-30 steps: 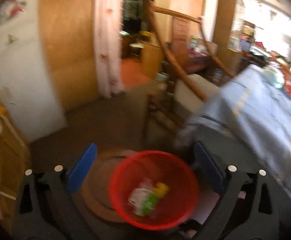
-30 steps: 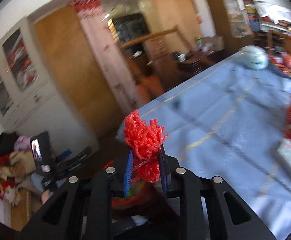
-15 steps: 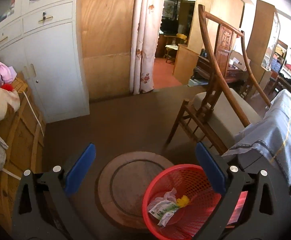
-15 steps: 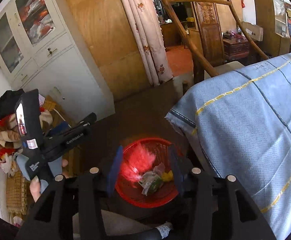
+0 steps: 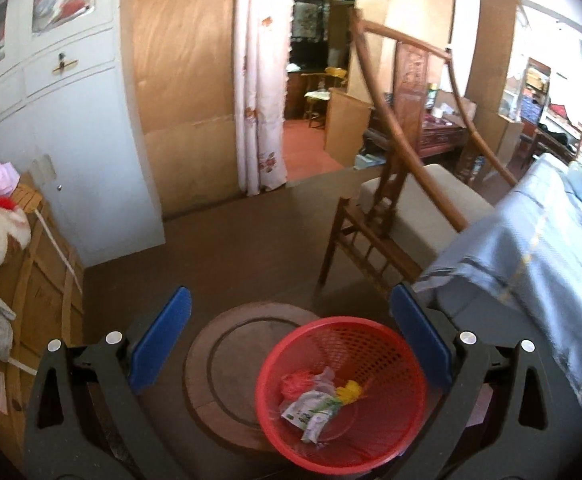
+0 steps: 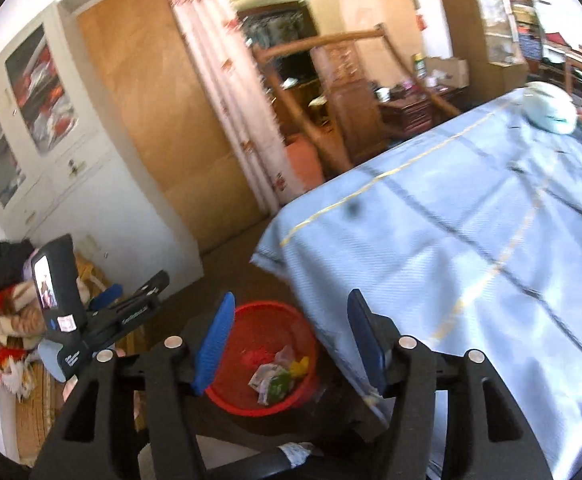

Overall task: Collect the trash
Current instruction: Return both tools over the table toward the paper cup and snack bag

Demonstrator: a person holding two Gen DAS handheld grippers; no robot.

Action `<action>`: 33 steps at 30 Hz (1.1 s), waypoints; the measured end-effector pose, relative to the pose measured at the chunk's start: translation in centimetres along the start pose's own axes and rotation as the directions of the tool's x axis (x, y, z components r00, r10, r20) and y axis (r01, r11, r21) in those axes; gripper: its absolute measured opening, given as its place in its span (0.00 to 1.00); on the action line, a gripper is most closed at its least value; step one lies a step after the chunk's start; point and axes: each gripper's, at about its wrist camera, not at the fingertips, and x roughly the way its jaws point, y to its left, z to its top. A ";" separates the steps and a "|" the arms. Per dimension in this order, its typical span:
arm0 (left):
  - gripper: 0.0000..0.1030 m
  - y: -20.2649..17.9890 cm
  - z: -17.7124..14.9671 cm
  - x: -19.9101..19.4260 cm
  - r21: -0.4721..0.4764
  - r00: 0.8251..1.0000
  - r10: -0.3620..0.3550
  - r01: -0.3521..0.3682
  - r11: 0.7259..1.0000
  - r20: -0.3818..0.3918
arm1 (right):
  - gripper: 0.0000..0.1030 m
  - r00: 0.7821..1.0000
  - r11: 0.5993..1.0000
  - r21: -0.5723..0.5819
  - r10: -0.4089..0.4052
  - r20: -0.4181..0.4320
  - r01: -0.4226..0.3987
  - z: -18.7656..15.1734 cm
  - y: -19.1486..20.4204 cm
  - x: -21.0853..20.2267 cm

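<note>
The red basket stands on the floor, just beside the corner of the table with the blue cloth. The right tongs have just been opening and now stand apart with nothing between them, above the basket. The red scrap lies inside, beside the green wrapper. The left tongs also stand wide apart and empty, near the basket.

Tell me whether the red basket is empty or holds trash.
Holds trash: the red basket contains a red mesh wad, a green-white wrapper and a yellow scrap.
</note>
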 end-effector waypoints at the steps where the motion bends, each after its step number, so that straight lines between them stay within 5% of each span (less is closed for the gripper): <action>1: 0.94 -0.4 -0.1 -0.4 0.008 1.000 -0.011 0.011 1.000 0.007 | 0.57 1.000 1.000 0.014 -0.009 0.021 0.009 -0.2 -0.6 -1.0; 6: 0.93 -2.9 -0.1 -3.6 0.071 0.996 -0.072 0.068 0.995 0.055 | 0.64 0.988 0.995 0.076 -0.069 0.137 0.059 -1.2 -2.9 -6.6; 11: 0.93 -5.5 -0.5 -7.6 0.133 0.979 -0.182 0.169 0.977 0.089 | 0.77 0.954 0.982 0.143 -0.155 0.256 0.121 -3.3 -5.1 -12.9; 20: 0.93 -11.3 -2.5 -12.6 0.276 0.925 -0.376 0.348 0.896 0.055 | 0.94 0.826 0.911 0.361 -0.354 0.440 0.198 -8.8 -11.0 -25.0; 26: 0.93 -19.0 -4.8 -13.2 0.402 0.851 -0.514 0.510 0.760 -0.109 | 0.95 0.730 0.818 0.505 -0.521 0.443 0.277 -12.5 -16.3 -29.7; 33: 0.93 -29.7 -7.1 -13.9 0.566 0.804 -0.556 0.563 0.602 -0.210 | 0.95 0.687 0.715 0.588 -0.642 0.340 0.378 -14.4 -21.6 -28.9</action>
